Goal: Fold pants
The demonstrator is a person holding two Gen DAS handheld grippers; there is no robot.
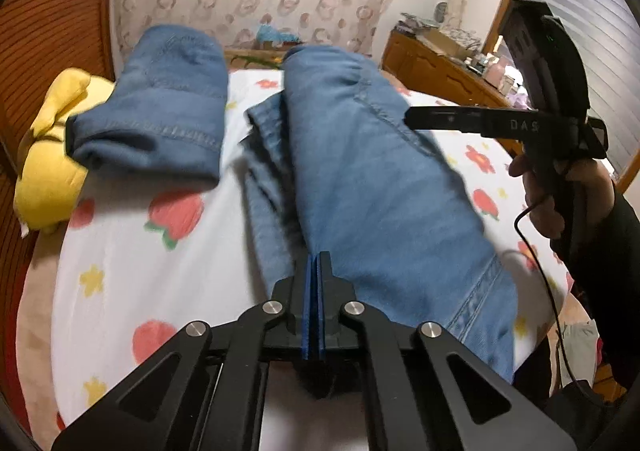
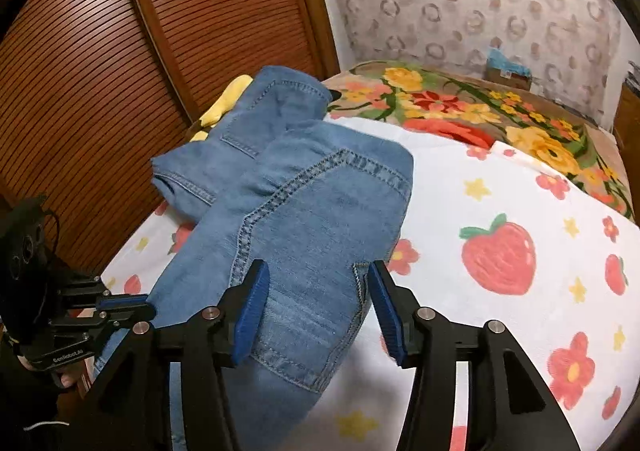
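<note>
Blue denim pants [image 1: 376, 187] lie folded lengthwise on a white strawberry-print sheet [image 1: 152, 251]; they also show in the right wrist view [image 2: 312, 219]. Another folded blue denim piece [image 1: 168, 103] lies at the far left, seen too in the right wrist view [image 2: 256, 119]. My left gripper [image 1: 319, 257] is shut, its tips at the pants' near edge; whether cloth is pinched I cannot tell. It appears at the left of the right wrist view [image 2: 150, 309]. My right gripper [image 2: 316, 271] is open, hovering over the pants' pocket area, and reaches in from the right in the left wrist view [image 1: 410, 117].
A yellow plush toy [image 1: 52, 155] lies at the bed's left edge by a brown slatted door [image 2: 120, 51]. A floral blanket [image 2: 480, 111] covers the far bed. A cluttered wooden dresser [image 1: 440, 63] stands at the right.
</note>
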